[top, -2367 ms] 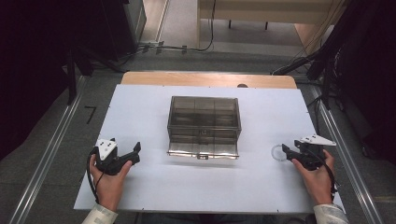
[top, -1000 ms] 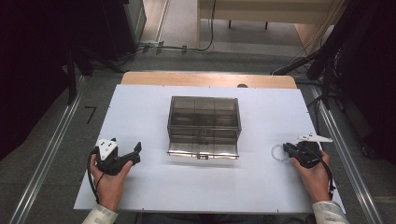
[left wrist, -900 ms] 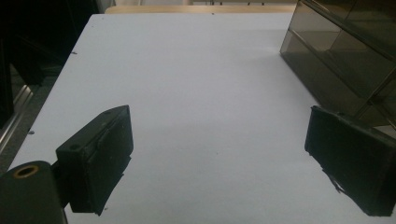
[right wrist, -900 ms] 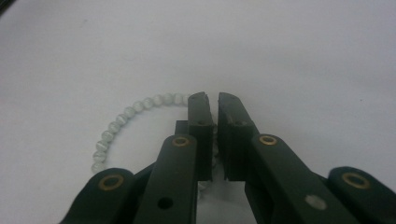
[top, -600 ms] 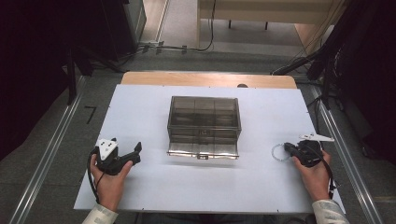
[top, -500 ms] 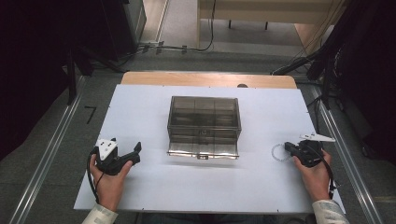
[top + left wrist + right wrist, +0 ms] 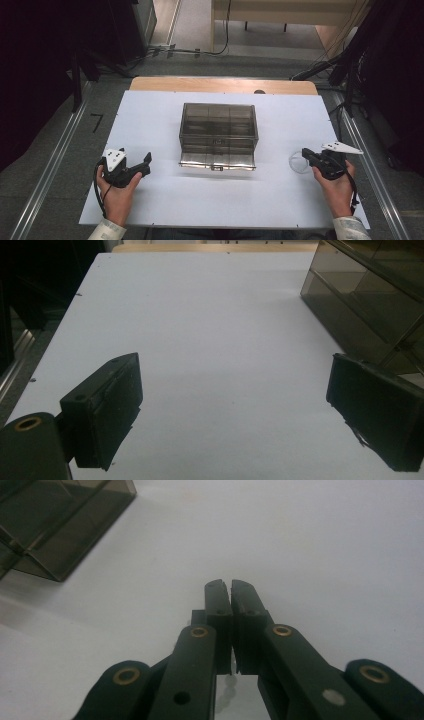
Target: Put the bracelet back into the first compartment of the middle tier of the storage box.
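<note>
1. No readable text, label, brand or number on the white table sheet (image 7: 160, 125), the smoked plastic drawer box (image 7: 218, 131) at the centre, or either tool.
2. One mark only: a black angle-shaped sign, like a corner bracket, on the grey floor (image 7: 65, 135) at about 9 o'clock from the box, just off the sheet's left edge (image 7: 96, 122). Not a legible letter or figure.

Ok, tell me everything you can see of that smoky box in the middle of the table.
The smoky box looks like translucent grey-brown plastic, rectangular, with inner dividers forming several compartments. It sits upright on the white tabletop, roughly central. A front flap along its near edge lies folded down, with a small tab at its middle. No contents are discernible, and neither set of tongs touches it.
</note>
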